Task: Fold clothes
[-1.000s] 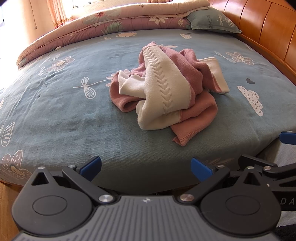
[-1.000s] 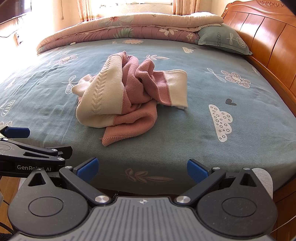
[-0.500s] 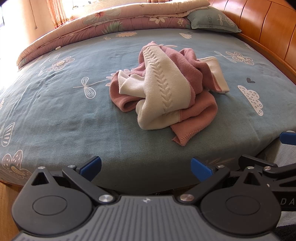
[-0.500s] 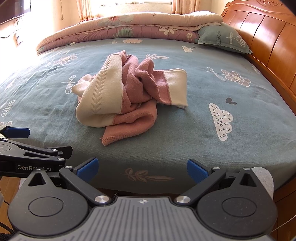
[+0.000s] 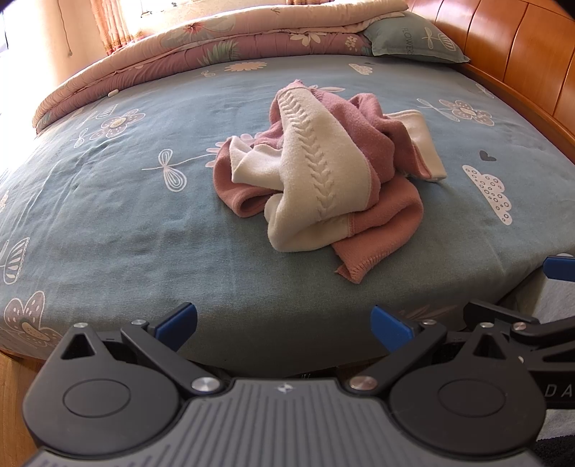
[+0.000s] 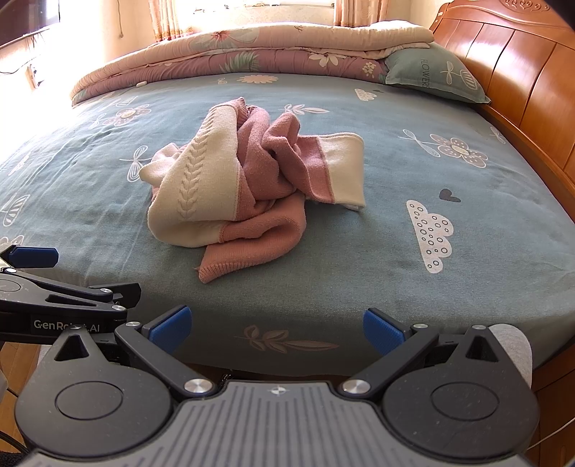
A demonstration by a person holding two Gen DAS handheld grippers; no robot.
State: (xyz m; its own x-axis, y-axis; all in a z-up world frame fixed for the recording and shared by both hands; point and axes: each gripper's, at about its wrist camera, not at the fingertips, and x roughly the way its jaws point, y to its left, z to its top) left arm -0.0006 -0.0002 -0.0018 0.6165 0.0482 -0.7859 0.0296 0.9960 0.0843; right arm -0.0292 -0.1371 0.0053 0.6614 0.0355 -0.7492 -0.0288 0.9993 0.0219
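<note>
A pink and cream knitted sweater (image 5: 323, 172) (image 6: 244, 186) lies crumpled in a heap on the teal patterned bed sheet (image 5: 107, 222) (image 6: 449, 251). My left gripper (image 5: 284, 323) hangs open in front of the bed's near edge, well short of the heap and empty. Beside it, my right gripper (image 6: 276, 328) is open and empty too, at the same near edge. The left gripper (image 6: 34, 257) shows at the left edge of the right wrist view, and the right gripper (image 5: 559, 267) at the right edge of the left wrist view.
A folded floral quilt (image 5: 222, 43) (image 6: 251, 54) lies across the far side of the bed with a teal pillow (image 5: 409, 39) (image 6: 435, 75) at its right end. A wooden headboard (image 5: 514, 61) (image 6: 521, 79) runs along the right. Bright curtains (image 6: 169, 16) hang behind.
</note>
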